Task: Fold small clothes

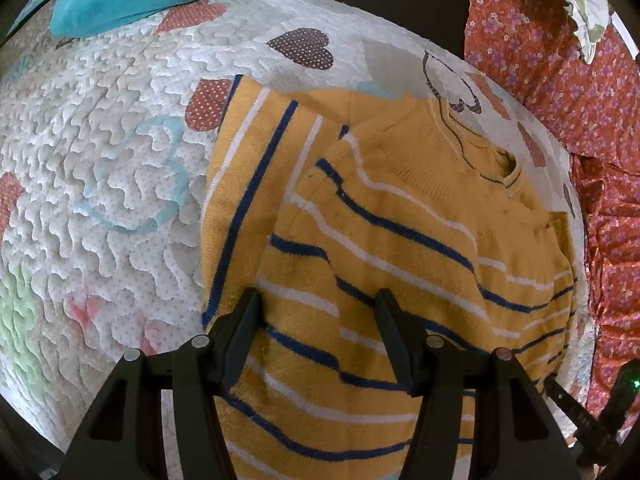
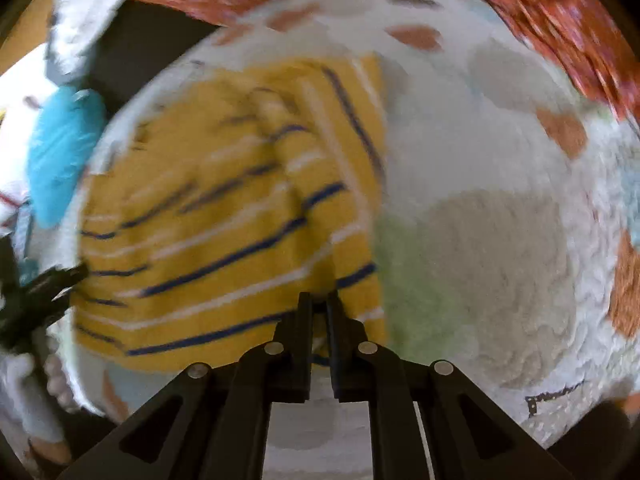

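Both wrist views above sweater (image 1: 400, 240)

Left gripper (image 1: 318, 304): matte black plastic throughout, two flat tapering fingers (image 1: 244, 332) on angled linkage arms with triangular cut-outs. Four round silver pivot pins (image 1: 199, 341) sit across the linkage (one per arm joint). Right gripper (image 2: 319, 304): same black construction, same four silver pins (image 2: 274, 347), same cut-out arms. In the left wrist view its body shows a small green light (image 1: 636, 382) at the frame edge.
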{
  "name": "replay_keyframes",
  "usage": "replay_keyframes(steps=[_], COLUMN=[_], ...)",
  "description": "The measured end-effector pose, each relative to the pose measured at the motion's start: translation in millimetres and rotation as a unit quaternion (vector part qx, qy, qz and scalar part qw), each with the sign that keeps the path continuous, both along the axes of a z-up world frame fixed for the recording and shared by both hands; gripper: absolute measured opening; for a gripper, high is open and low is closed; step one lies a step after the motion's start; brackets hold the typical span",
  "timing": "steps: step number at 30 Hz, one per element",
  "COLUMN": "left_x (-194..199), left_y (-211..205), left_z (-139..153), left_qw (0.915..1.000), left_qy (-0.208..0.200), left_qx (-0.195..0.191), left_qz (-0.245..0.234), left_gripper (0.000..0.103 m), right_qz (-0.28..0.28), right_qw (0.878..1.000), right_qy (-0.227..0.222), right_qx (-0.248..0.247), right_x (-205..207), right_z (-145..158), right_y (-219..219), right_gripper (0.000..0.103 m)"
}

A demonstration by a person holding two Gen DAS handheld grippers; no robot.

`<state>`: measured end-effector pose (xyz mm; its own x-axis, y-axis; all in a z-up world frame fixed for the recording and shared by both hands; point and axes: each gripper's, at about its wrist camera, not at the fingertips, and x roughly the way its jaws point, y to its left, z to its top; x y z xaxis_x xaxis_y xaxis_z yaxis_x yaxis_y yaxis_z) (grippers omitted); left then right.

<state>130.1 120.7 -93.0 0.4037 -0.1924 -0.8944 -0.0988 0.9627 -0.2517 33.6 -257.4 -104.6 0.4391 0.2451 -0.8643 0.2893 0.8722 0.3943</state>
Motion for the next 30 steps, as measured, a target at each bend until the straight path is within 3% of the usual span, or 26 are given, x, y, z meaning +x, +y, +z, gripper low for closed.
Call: replay_keyframes(steps=[3,5,9,15,23,30], left_x=[-2.8,-6.6,-17.2,-27.8,-36.0,-37.6], left_y=[4.1,7.3,13.6,27.7,34.2,31.9], left_z=[4.4,9.3,26.7,41.3,60.7,64.9], left_qw=[1.0,0.9999,0.9987,0.9952,0.989,0.9877], left_qy=[-0.003,-0.011,-0.048,-0.082,-0.12,-0.128], left_qx=[-0.008,-0.011,0.002,0.029,0.058,0.065], left_qz=[0.002,0.007,0.016,0.045,0.063,0.062], left_gripper=[0.058,0.058,0.058,0.058,0.058,0.058], right_qz=[-0.028,-0.027,-0.025,0.031,0.067,0.085], right_qw=[0.999,0.999,0.998,0.996,0.995,0.994], right_qy=[-0.004,-0.017,-0.049,-0.077,-0.072,-0.056], right_qx=[0.016,-0.001,-0.026,-0.031,-0.03,-0.033], right_x=[-4.2,-6.2,-7.2,2.4,4.5,7.7], right_z=[7.8,21.3,44.8,62.9,58.1,48.1], right_y=[-8.2,-5.0,1.0,40.5,74.6,92.5], right_gripper=[0.008,0.011,0.03,0.033,0.039,0.04])
